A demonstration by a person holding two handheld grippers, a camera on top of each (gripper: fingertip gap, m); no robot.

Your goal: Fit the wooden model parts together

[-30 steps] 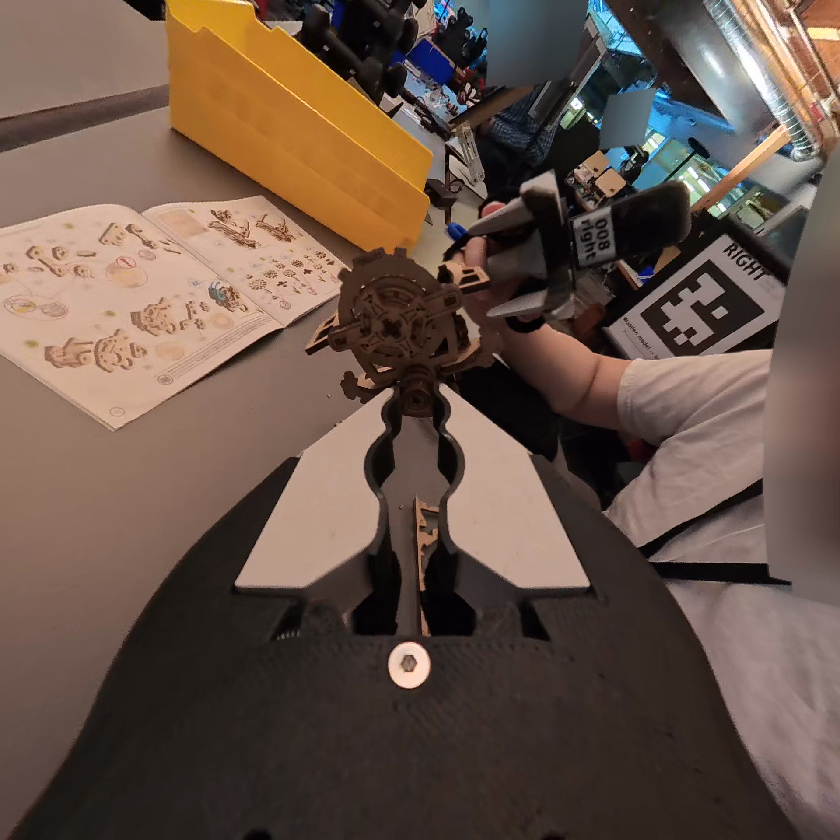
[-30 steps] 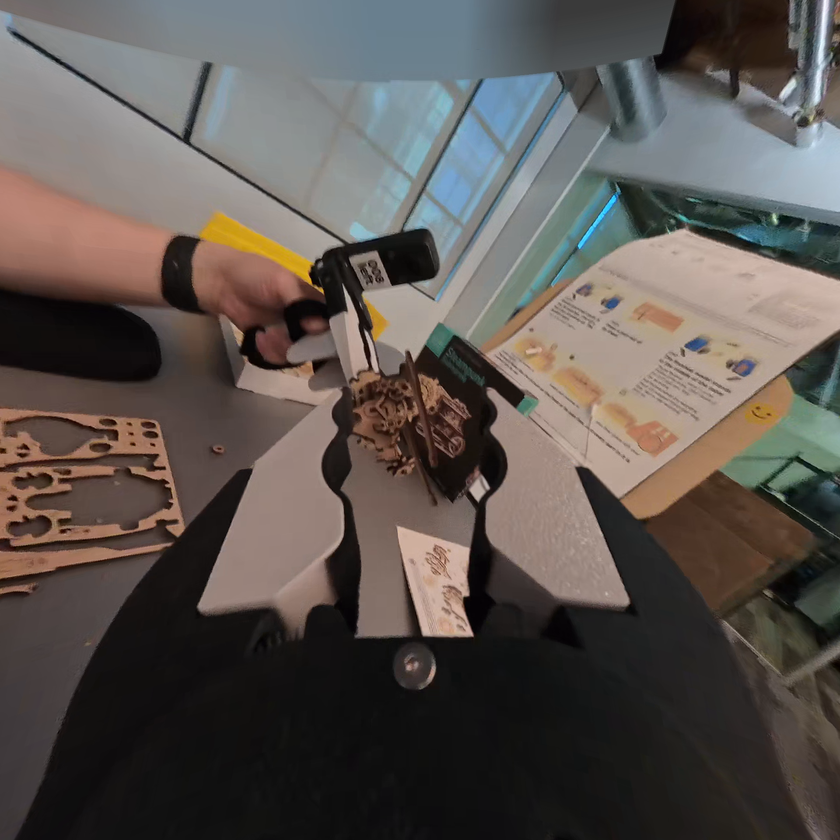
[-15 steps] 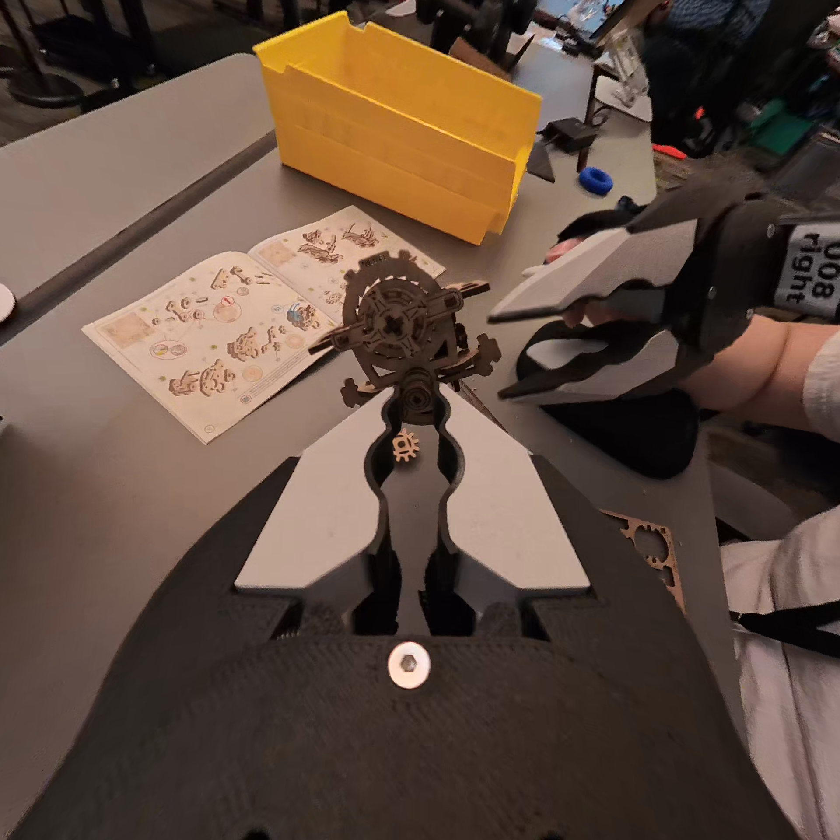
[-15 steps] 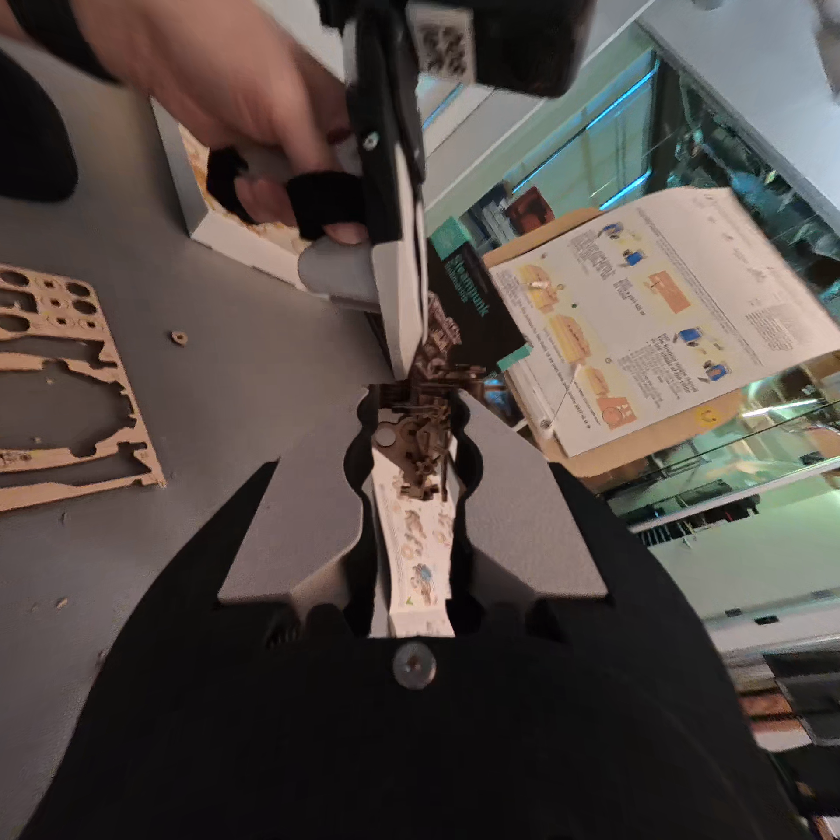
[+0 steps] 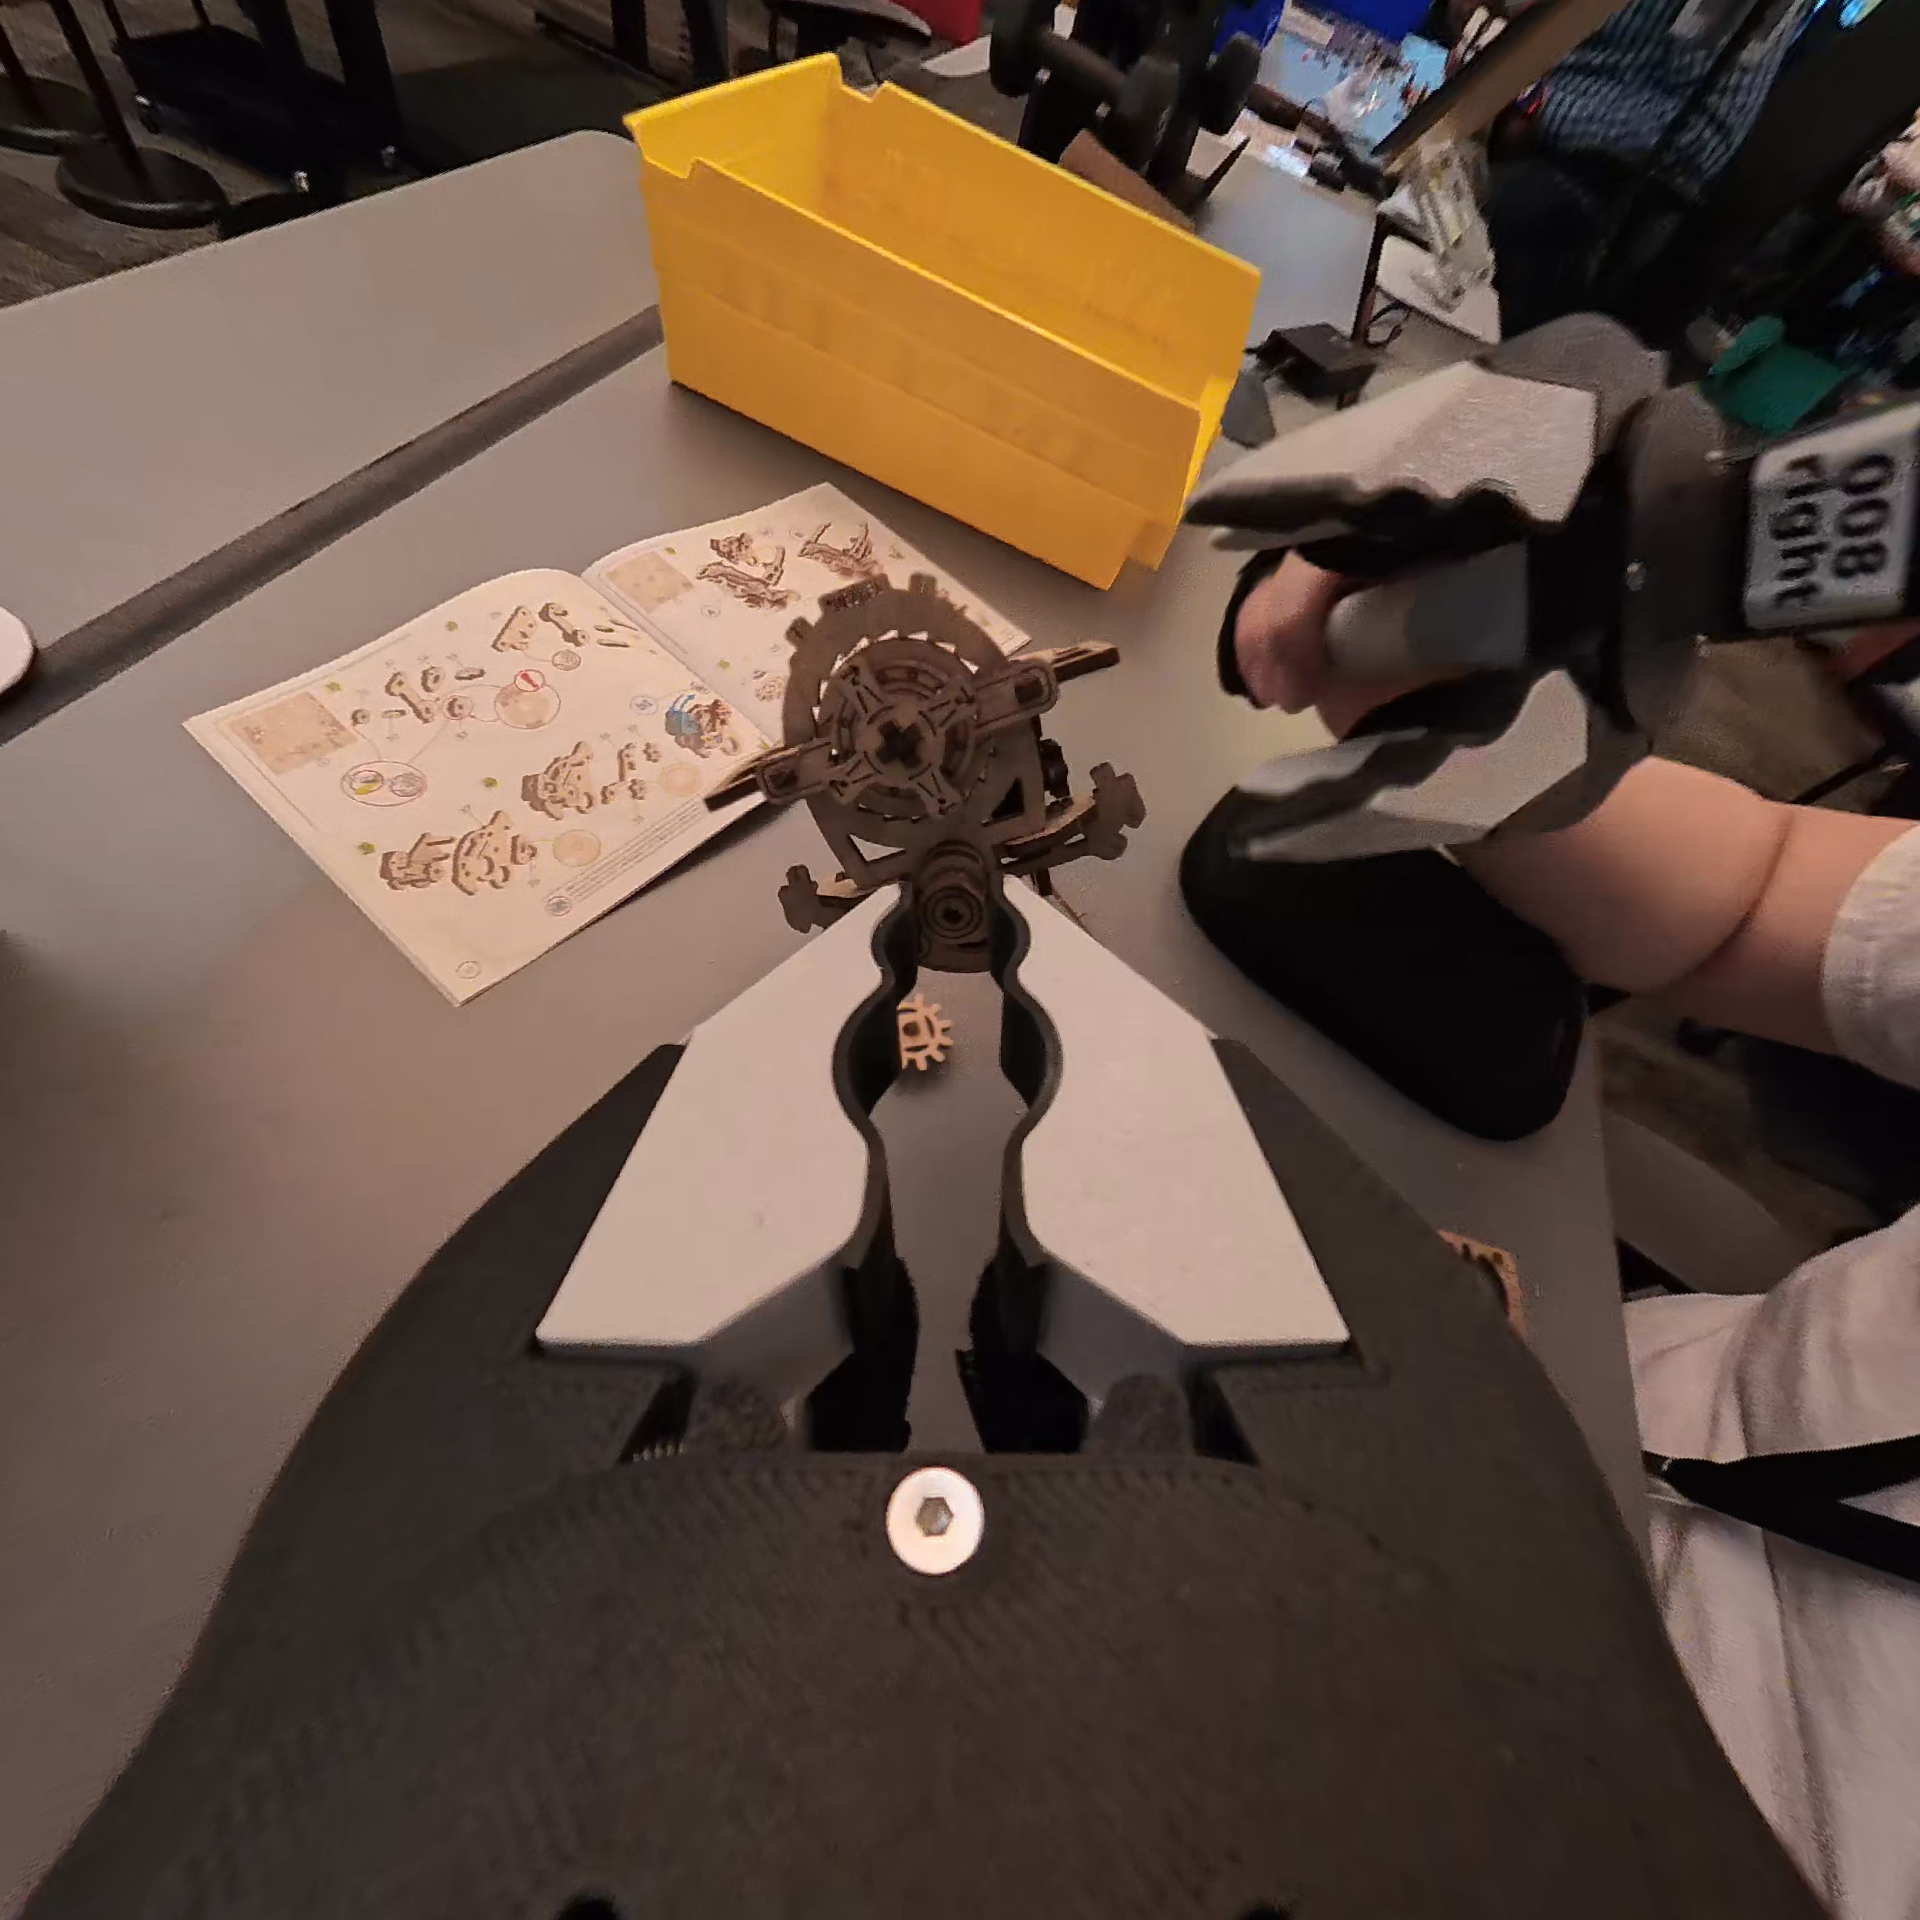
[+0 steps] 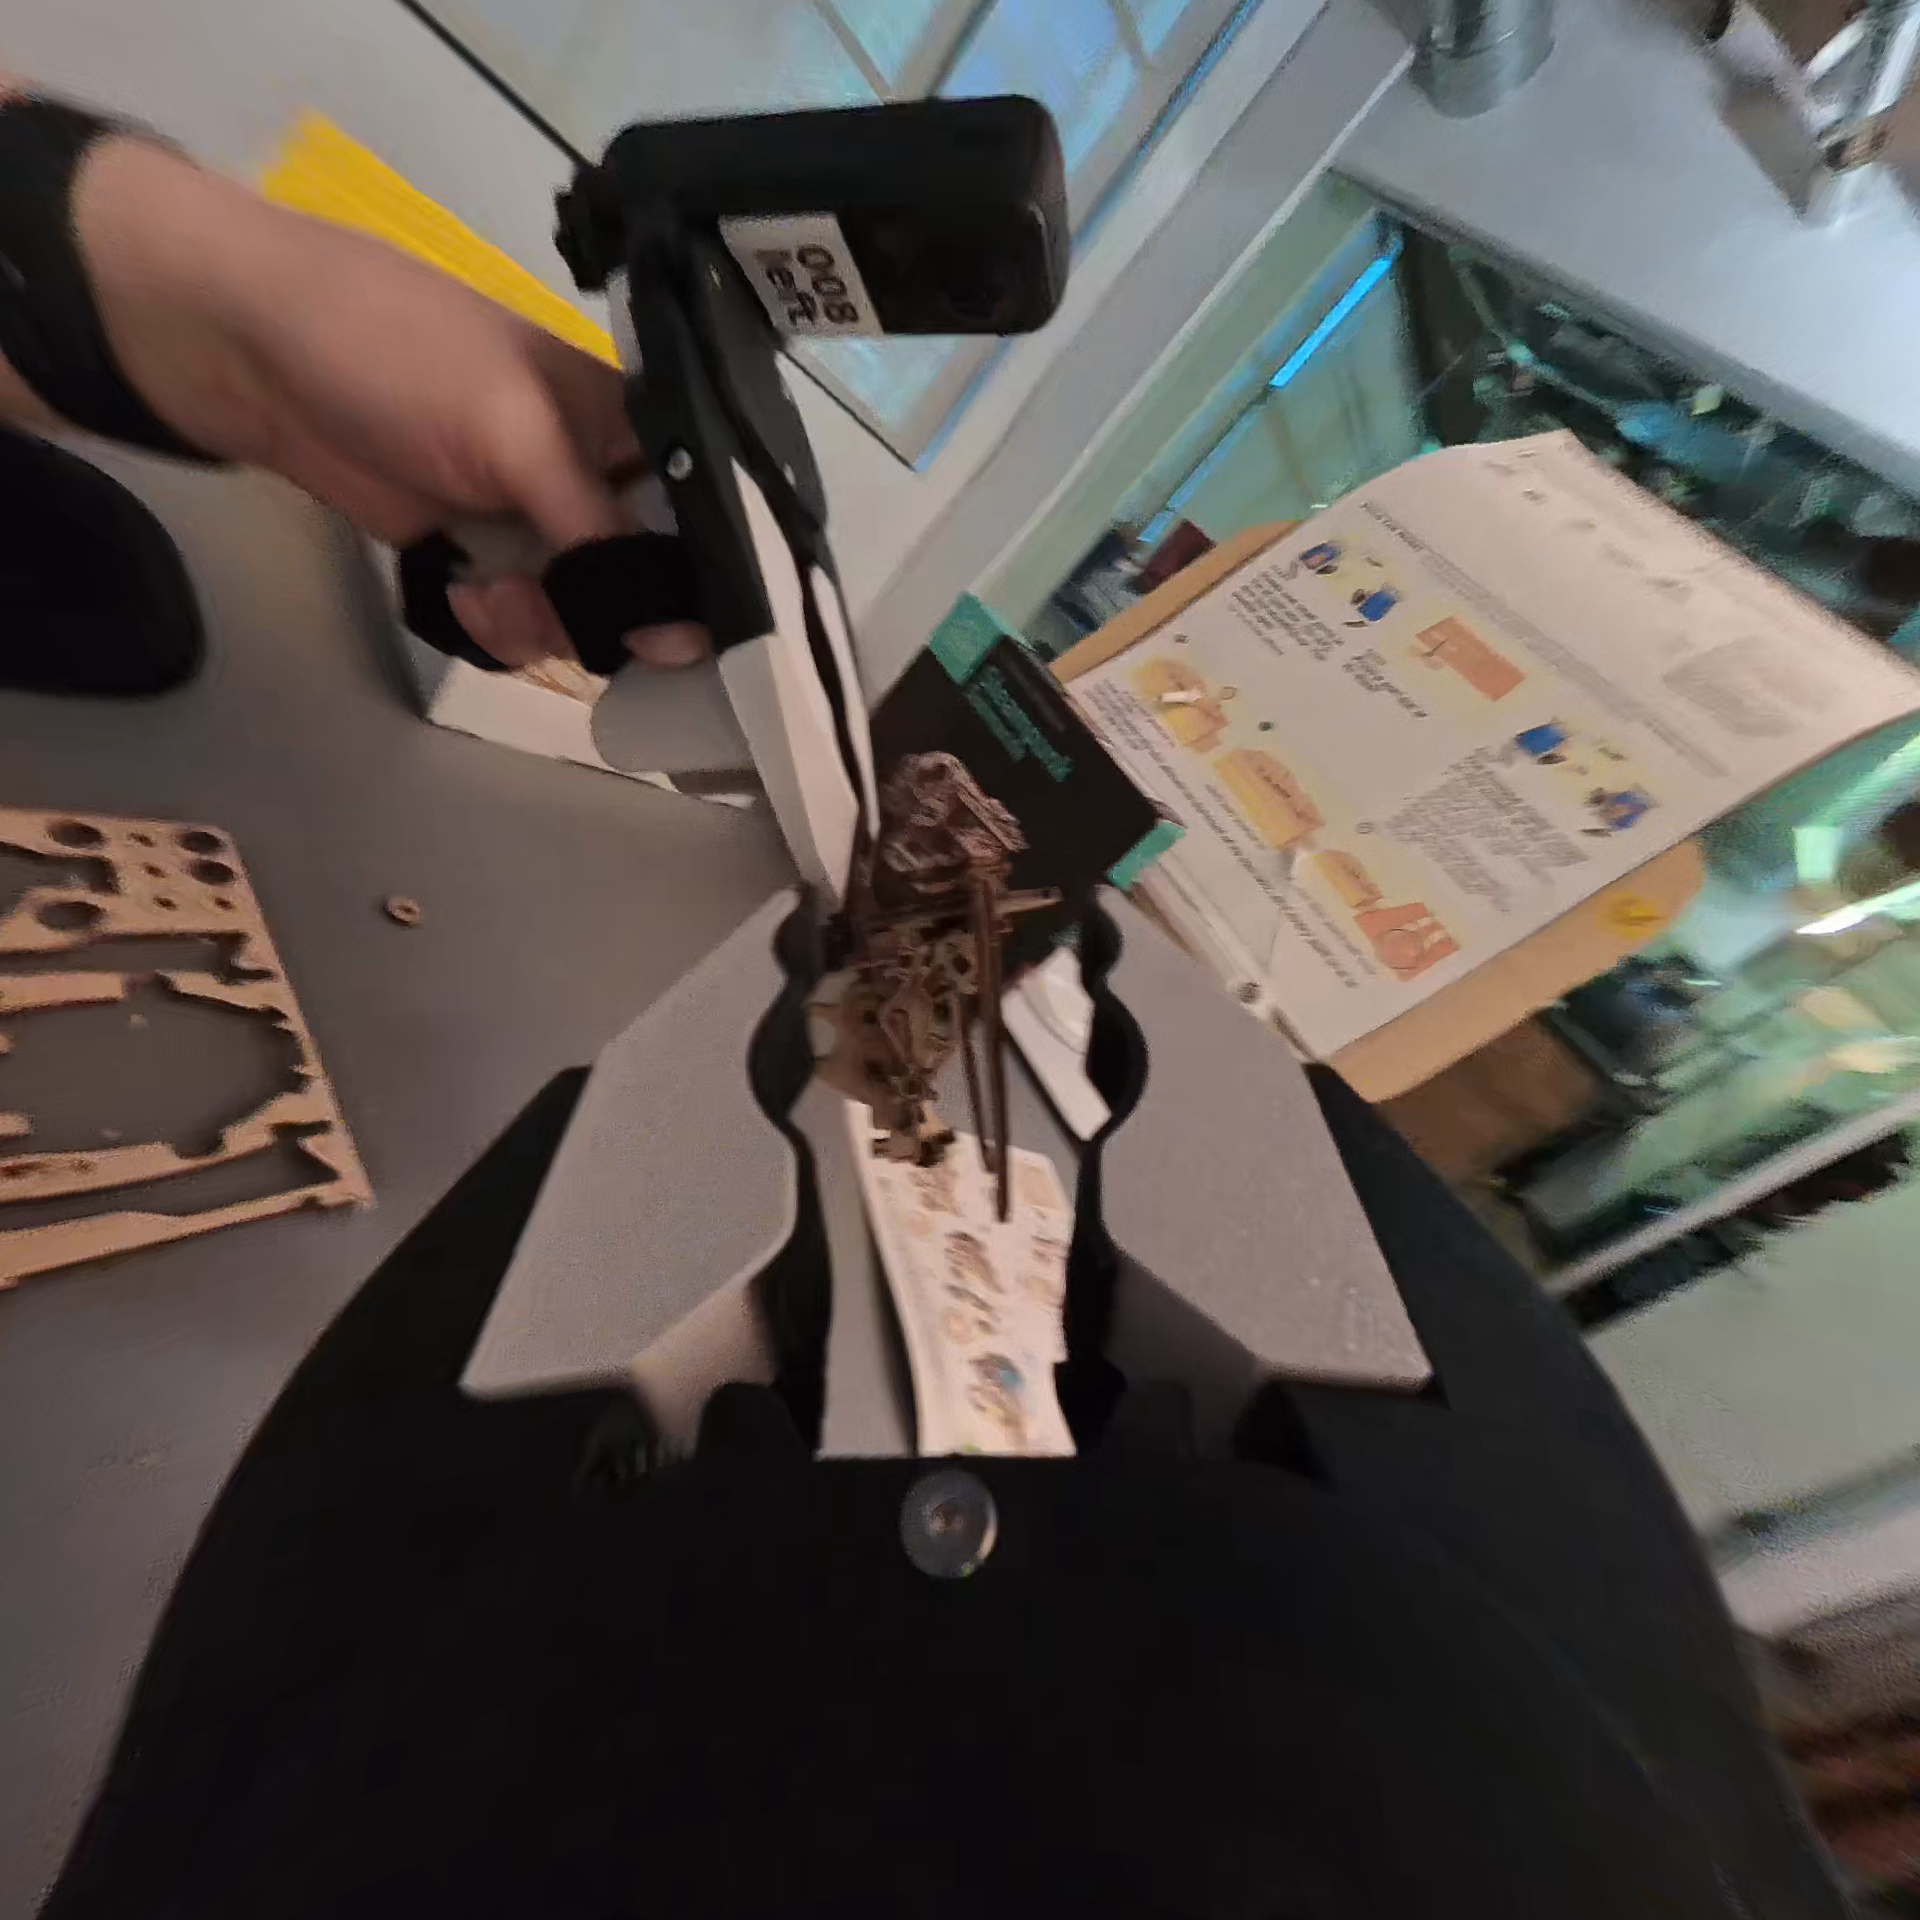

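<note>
Firmly clamped, left gripper [image 5: 948,914] holds wooden model [image 5: 914,748]; right gripper [image 5: 1226,665] gapes beside.

A workshop: grey worktable [image 5: 260,1039], yellow parts bin [image 5: 935,343], cluttered benches behind, exposed ducting [image 6: 1475,42] overhead.

right tool [image 5: 1236,675] jaws spread wider than half a second ago; drawn back from wooden model [image 5: 914,758]

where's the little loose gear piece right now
In the left wrist view the small pale gear lies on the grey table, seen between the left gripper's jaws, just below the wooden model they clamp.
</note>
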